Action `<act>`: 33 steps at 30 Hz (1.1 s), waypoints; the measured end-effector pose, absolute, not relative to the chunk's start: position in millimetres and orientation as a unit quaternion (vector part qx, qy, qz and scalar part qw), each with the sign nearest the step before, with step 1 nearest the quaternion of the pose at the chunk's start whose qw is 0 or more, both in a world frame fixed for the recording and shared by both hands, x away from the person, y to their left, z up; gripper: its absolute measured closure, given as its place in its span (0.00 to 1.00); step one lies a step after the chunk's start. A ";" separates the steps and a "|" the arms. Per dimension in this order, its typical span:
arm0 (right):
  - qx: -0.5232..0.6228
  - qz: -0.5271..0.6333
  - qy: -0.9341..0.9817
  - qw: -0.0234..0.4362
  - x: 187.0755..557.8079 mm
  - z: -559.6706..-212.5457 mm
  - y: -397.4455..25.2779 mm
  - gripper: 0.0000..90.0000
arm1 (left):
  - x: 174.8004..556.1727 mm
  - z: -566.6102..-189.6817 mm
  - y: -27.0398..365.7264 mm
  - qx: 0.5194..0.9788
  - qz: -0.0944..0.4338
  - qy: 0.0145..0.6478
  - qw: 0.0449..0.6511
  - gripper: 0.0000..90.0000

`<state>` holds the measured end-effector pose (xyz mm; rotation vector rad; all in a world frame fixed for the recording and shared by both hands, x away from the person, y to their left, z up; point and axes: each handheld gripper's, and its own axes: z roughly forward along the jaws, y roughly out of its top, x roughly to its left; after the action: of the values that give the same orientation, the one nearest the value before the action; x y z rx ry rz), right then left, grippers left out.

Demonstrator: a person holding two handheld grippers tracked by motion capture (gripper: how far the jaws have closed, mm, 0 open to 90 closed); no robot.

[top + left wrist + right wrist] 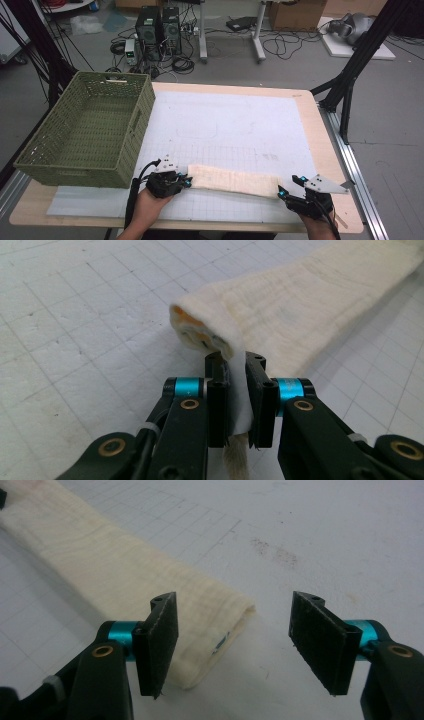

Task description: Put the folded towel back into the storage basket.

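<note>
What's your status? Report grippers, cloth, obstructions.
Left gripper shut on cloth end. Right gripper open at the other end, not gripping. Cloth folded long on mat. Basket far left, nothing in the way.

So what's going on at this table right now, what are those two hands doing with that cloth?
A person is working a folded cream towel on the white mat with two handheld tools. The left claw is shut on one end of the towel. The right claw is open beside the other end, its jaws wide apart and not gripping anything yet. A green basket sits at the table's left side, with nothing visible inside.
</note>
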<state>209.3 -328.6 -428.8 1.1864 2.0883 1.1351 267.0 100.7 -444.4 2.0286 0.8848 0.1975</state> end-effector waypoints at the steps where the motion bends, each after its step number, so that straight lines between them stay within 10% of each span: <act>1: 0.433 0.416 0.763 0.240 209.6 -429.4 -328.6 0.39 | 266.9 -444.4 100.6 0.819 0.081 0.355 0.443 0.90; 33: 0.466 0.391 0.778 0.159 219.9 -451.5 -318.8 0.63 | 267.6 -446.2 100.2 0.820 0.079 0.362 0.437 0.88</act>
<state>219.9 -318.8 -451.5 1.3318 2.2226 1.1184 267.6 100.2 -446.2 2.0386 0.8995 0.1965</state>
